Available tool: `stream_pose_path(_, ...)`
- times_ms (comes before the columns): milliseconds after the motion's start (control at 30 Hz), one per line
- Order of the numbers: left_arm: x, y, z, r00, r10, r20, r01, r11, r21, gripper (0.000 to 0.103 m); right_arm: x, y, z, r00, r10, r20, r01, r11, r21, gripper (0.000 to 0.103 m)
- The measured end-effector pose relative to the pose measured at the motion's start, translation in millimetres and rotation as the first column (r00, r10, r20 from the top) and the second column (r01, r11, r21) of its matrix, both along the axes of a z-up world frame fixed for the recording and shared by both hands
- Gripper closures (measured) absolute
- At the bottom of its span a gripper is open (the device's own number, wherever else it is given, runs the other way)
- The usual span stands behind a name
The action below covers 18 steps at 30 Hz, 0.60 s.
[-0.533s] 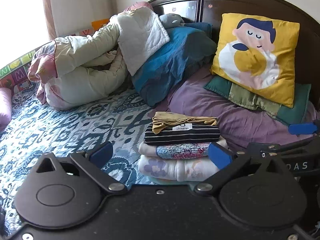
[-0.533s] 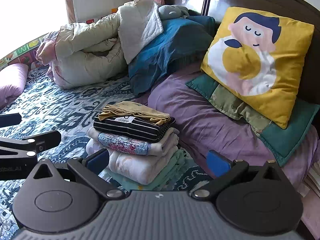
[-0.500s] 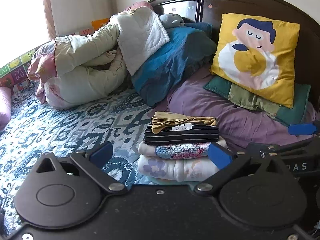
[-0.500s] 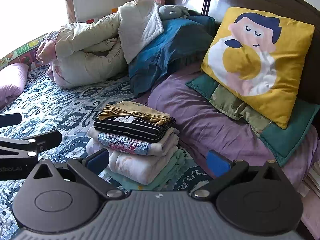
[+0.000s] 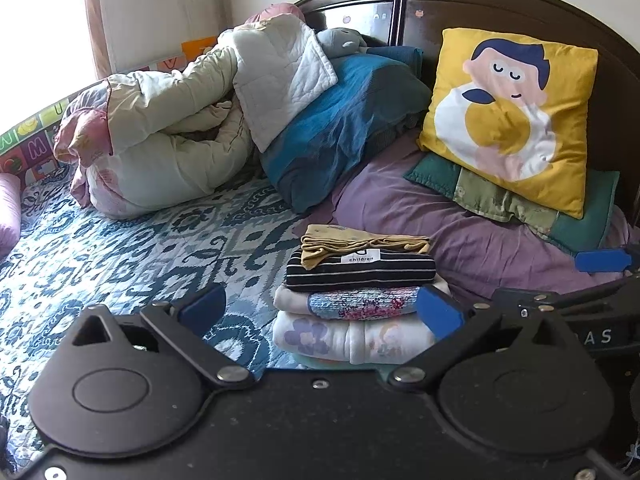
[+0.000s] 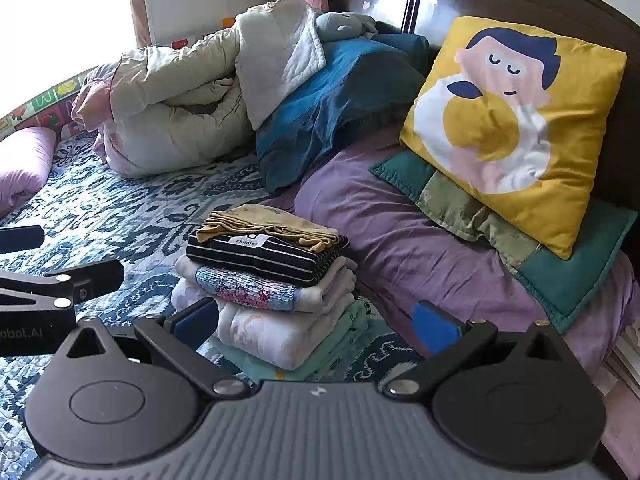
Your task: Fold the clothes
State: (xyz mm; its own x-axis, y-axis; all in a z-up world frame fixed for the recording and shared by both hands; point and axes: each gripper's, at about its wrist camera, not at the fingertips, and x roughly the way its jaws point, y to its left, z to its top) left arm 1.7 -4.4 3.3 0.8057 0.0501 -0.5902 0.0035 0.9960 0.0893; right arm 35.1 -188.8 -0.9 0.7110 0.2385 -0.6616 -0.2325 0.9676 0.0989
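A neat stack of folded clothes sits on the patterned bedspread: a mustard garment on top, then a black striped one, a floral knit, a pale flowered piece and a mint one at the bottom. It also shows in the right wrist view. My left gripper is open and empty, just in front of the stack. My right gripper is open and empty, close to the stack's lower right side. Each gripper shows at the edge of the other's view.
A yellow cartoon pillow leans on the dark headboard over a green pillow and a purple one. A rolled cream quilt and a blue blanket lie at the back.
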Motion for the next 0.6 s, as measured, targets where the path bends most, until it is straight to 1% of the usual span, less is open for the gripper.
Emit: stream_pose_path(600, 5.5, -3.4, -5.6, 1.0, -0.012, -0.007, 0.012, 1.0, 0.009, 0.0, 4.4, -6.6, -8.1, 1.0, -0.009, -0.011, 0.009, 1.0, 0.006, 0.0)
